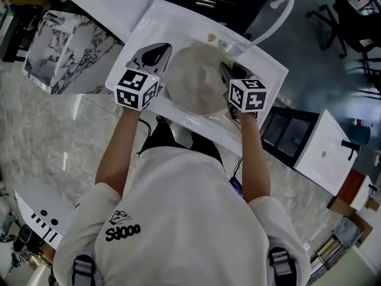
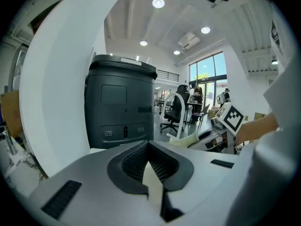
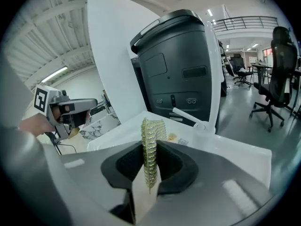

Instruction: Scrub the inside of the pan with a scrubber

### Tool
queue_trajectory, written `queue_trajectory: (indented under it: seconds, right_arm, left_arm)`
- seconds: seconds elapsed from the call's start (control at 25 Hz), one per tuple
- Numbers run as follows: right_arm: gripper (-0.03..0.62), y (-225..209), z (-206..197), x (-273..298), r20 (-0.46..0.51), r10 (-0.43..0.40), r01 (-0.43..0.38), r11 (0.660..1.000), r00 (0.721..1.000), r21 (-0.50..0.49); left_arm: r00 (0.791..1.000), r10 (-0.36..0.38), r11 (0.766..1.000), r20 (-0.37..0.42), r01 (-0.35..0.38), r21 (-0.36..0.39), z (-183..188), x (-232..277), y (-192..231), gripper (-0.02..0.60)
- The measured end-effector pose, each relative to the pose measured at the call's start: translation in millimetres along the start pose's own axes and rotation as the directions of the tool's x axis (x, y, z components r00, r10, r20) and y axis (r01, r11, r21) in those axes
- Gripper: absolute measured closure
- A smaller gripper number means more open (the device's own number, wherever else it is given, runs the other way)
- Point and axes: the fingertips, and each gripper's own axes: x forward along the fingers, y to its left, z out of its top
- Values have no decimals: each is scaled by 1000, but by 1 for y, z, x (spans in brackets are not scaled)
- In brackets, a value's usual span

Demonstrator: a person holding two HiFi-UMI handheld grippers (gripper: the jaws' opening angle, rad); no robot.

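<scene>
R gripper (image 3: 151, 166): jaws closed tight on 1 scrubber (image 3: 151, 131), a yellow-green mesh pad standing on edge, its top poking out past the tips. L gripper (image 2: 149, 160): jaws pressed together, tips meeting, nothing seen btwn them.

From overhead, both sit over the white sink (image 1: 164, 18). L gripper is at the sink's left side, R gripper at its right. Each carries 1 marker cube (image 1: 138, 88), so 2 in all. 1 pan (image 1: 193, 82), round & grey, lies inside the sink btwn the 2 grippers, its left rim next to the L jaws, its right rim under the R jaws. Can't tell whether scrubber touches pan.

At the sink's back edge: 1 white tap (image 3: 214, 79) w/ a lever. Behind the sink, 1 tall black bin (image 3: 176, 65). Left of the sink, 1 marble-pattern box (image 1: 56, 49). The person stands at the sink's front edge, both arms reaching in.
</scene>
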Motion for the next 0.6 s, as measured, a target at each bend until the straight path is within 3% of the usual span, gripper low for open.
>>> queue_trajectory:
  seconds: [0.6]
  right_arm:
    - [515, -22, -46, 54, -104, -229, 243, 959, 968, 144]
  left_arm:
    - [979, -173, 984, -112, 176, 24, -36, 30, 52, 577]
